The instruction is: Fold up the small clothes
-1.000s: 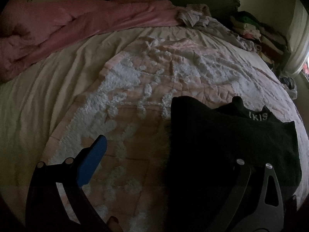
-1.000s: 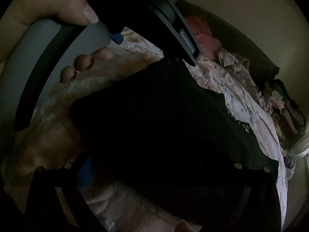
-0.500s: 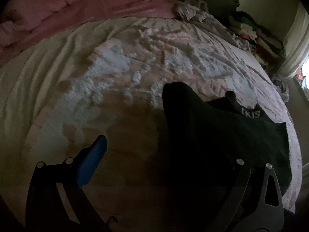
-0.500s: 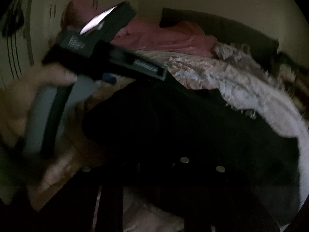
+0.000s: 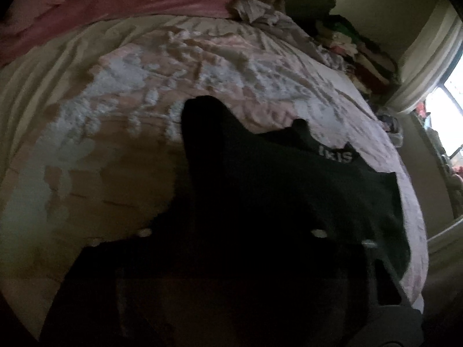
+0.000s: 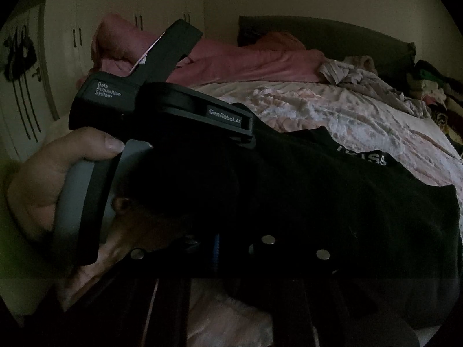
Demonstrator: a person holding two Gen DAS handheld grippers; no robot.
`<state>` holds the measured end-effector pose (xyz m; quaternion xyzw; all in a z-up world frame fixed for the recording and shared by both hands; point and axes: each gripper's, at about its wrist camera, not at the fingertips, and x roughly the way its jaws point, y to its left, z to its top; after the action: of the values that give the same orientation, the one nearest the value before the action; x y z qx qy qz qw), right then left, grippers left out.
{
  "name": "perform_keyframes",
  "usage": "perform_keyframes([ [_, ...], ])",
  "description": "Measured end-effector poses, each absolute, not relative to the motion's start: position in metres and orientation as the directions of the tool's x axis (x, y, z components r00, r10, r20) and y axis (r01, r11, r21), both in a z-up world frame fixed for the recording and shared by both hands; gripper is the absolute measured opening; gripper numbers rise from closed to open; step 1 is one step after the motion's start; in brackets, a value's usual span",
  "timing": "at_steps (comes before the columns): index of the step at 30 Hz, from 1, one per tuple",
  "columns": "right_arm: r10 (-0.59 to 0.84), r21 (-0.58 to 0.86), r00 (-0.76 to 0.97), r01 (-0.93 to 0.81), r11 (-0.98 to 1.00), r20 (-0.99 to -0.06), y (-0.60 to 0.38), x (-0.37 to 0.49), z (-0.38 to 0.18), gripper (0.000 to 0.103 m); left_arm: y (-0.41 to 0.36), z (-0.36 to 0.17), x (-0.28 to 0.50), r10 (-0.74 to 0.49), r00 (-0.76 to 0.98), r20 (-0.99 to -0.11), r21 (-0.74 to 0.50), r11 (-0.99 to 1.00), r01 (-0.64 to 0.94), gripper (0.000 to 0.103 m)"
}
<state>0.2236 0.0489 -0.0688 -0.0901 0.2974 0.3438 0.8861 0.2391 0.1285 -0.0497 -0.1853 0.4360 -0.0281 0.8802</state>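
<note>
A small black garment with white waistband lettering lies on the pink and white quilt; it also shows in the right wrist view. My left gripper is low over the garment's near edge, its fingers closed together on the dark cloth. My right gripper is also shut on the garment's near edge, close beside the left gripper's body and the hand holding it. The dark hides the fingertips.
A pink duvet is bunched at the bed's far side. Crumpled pale clothes lie near the dark headboard. A stack of folded clothes sits at the far right by the curtain and window. White wardrobes stand at the left.
Both grippers went from open to shut on the black garment's near edge. The left moved right onto the cloth, and the right swung level beside it.
</note>
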Motion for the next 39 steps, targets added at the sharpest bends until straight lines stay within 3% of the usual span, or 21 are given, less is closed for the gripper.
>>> perform_keyframes([
  [3,0.559,0.046,0.588,-0.663,0.747,-0.585,0.047,0.222,-0.068,0.009,0.121,-0.045,0.237,-0.204,0.631,-0.749,-0.335,0.937,-0.095,0.023],
  [7,0.564,0.054,0.594,-0.659,0.750,-0.574,0.042,0.219,-0.064,0.008,0.116,-0.034,0.233,-0.182,0.656,-0.733,-0.314,0.945,-0.089,0.016],
  [28,0.561,0.232,0.677,-0.518,0.823,-0.477,-0.057,0.206,-0.023,0.007,0.007,0.049,0.222,-0.104,0.724,-0.681,-0.175,0.984,-0.022,0.016],
  [39,0.508,0.265,0.723,-0.433,0.861,-0.469,-0.106,0.195,-0.021,0.006,-0.067,0.059,0.242,-0.102,0.702,-0.705,-0.094,0.994,0.051,0.016],
])
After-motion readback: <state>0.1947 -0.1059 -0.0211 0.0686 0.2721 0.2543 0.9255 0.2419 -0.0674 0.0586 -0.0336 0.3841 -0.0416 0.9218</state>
